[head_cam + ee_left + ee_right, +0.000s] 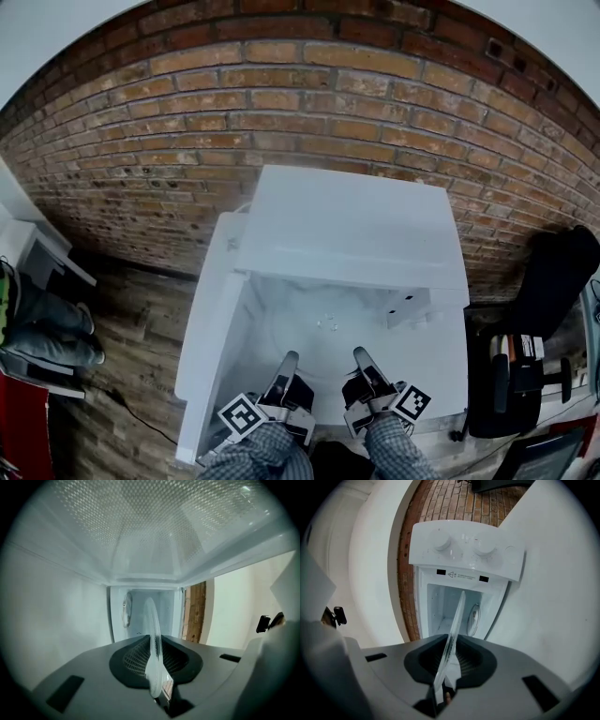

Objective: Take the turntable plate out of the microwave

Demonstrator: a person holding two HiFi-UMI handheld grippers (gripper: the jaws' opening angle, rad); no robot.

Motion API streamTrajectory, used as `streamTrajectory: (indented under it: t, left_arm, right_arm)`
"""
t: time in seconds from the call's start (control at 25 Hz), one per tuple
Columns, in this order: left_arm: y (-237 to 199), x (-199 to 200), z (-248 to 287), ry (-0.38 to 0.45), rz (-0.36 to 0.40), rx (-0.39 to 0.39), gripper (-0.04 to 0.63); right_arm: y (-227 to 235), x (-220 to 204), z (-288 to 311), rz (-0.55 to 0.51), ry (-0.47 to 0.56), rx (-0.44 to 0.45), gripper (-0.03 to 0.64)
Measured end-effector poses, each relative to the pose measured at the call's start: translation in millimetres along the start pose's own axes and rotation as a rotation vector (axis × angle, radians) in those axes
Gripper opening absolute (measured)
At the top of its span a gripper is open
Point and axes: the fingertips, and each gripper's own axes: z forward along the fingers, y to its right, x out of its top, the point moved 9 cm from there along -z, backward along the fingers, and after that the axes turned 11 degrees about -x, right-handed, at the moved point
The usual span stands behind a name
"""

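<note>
The clear glass turntable plate (325, 323) hangs roughly level in front of the open white microwave (347, 225), gripped at its near rim from two sides. My left gripper (287, 367) is shut on the rim at the left, my right gripper (362, 364) at the right. In the left gripper view the plate (153, 634) runs edge-on between the dark pads of the left gripper (157, 660), with the cavity behind it. In the right gripper view the plate (452, 639) stands edge-on in the right gripper (449, 663), and the microwave's two knobs (461, 545) show above the cavity.
The microwave door (208, 347) stands open at the left. A brick wall (281, 103) rises behind. Black gear (530, 366) sits at the right, and a person's legs (42, 323) show at the far left above a wooden floor.
</note>
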Motion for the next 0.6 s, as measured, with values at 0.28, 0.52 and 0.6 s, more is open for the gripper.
streamTrajectory:
  t: [0.28, 0.52, 0.6]
  left_arm:
    - [23.1, -30.4, -39.1, 0.037, 0.010, -0.022, 0.052]
    - [45.5, -65.4, -69.4, 0.044, 0.020, -0.046, 0.052]
    - [55.5, -76.7, -79.5, 0.047, 0.015, -0.055, 0.054]
  right_arm:
    - [-6.1, -14.2, -46.0, -0.019, -0.020, 0.016, 0.053]
    - [-11.3, -22.1, -95.8, 0.001, -0.012, 0.042, 0.052]
    - [-15.4, -25.7, -113.8, 0.004, -0.009, 0.042, 0.052]
